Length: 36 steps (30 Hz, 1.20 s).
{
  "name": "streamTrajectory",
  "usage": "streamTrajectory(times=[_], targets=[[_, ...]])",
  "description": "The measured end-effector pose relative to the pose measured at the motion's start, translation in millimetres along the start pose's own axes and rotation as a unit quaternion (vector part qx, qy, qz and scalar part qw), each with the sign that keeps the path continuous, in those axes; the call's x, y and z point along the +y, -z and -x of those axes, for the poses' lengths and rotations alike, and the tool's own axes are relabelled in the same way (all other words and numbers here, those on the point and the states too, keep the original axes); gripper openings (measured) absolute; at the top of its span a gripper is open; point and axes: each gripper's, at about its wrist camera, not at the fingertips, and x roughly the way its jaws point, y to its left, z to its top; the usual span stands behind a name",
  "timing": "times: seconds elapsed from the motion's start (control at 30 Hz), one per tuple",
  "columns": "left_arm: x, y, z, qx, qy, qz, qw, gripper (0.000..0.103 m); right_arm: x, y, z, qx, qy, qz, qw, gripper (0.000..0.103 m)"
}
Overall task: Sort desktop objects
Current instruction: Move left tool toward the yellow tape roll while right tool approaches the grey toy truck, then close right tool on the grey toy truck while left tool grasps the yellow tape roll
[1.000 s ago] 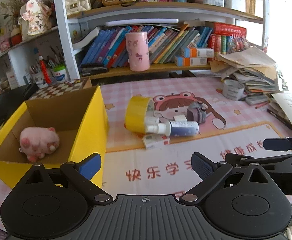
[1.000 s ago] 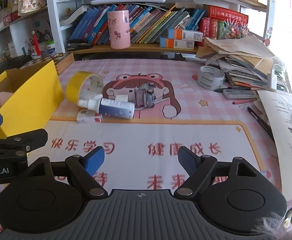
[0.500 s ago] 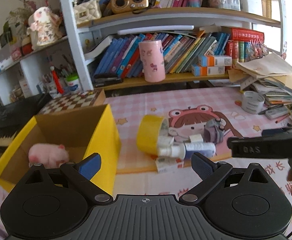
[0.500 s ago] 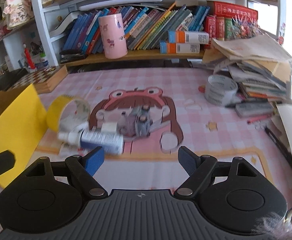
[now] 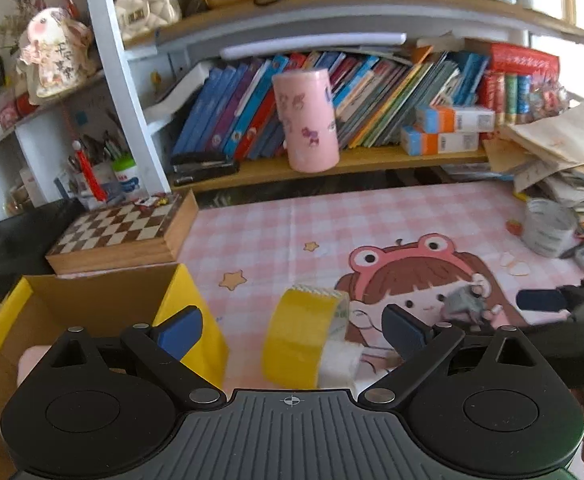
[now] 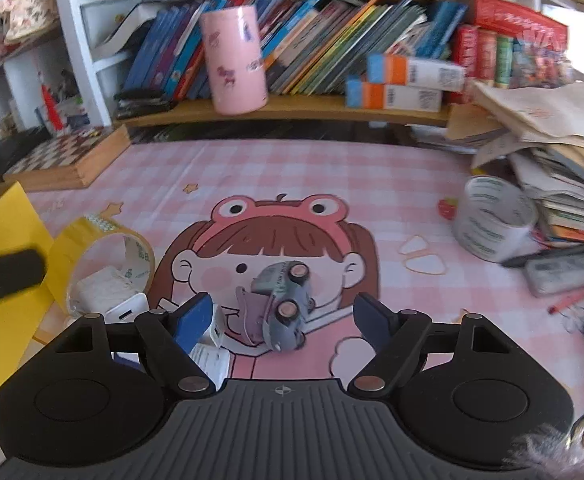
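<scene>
Now right gripper (image 6: 282, 314) closing, jaws still apart, toy car (image 6: 286, 304) between them, untouched, mid-mat. Left gripper (image 5: 292, 326) released, empty, facing yellow tape roll (image 5: 304, 336) beside yellow box (image 5: 196, 320), likely sorting bin.

No legible text, labels or numbers anywhere.

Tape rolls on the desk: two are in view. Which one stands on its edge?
The yellow tape roll beside the yellow box; the grey-white roll by the paper stack lies flat.
</scene>
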Motion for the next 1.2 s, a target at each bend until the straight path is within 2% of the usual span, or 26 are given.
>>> streamTrajectory(times=[0.2, 0.37, 0.57, 0.6, 0.63, 0.67, 0.7, 0.77, 0.93, 1.2], targets=[[3.8, -0.7, -39.8, 0.042, -0.002, -0.011, 0.9991, 0.098, 3.3, -2.8, -23.4, 0.02, -0.002, 0.018, 1.0, 0.076], [6.2, 3.5, -55.0, 0.059, -0.002, -0.016, 0.9981, 0.097, 5.5, -5.3, -31.7, 0.029, -0.009, 0.02, 0.999, 0.076], [-2.1, 4.0, -61.8, 0.052, -0.009, -0.036, 0.9979, 0.092, 5.7, -9.4, -36.3, 0.031, -0.016, 0.018, 0.999, 0.07], [-3.3, 3.7, -62.1, 0.051, -0.007, -0.04, 0.9979, 0.084, 5.3, -10.4, -37.0, 0.029, -0.02, 0.015, 0.999, 0.066], [-3.4, 3.2, -63.6, 0.056, 0.004, -0.039, 0.9977, 0.07, 4.7, -11.3, -38.1, 0.031, -0.021, 0.011, 0.999, 0.059], [-2.4, 3.1, -66.5, 0.069, 0.021, -0.031, 0.9969, 0.065, 4.8, -11.9, -39.7, 0.035, -0.021, 0.008, 0.999, 0.055], [-1.2, 3.7, -69.3, 0.078, 0.032, -0.025, 0.9962, 0.053, 4.5, -12.2, -42.4, 0.041, -0.016, 0.008, 0.999, 0.05], [-3.4, 7.1, -69.7, 0.079, 0.026, -0.03, 0.9961, 0.043, 2.4, -11.2, -45.5, 0.048, -0.015, 0.005, 0.999, 0.047], [0.2, 10.2, -63.0, 0.081, 0.03, -0.012, 0.9962, 0.041, -6.3, -8.6, -38.0, 0.042, -0.028, -0.012, 0.999, 0.045], [2.4, 2.6, -36.3, 0.057, 0.052, 0.001, 0.997, 0.041, -15.3, -3.2, -15.7, 0.029, -0.027, -0.032, 0.999, 0.043]])
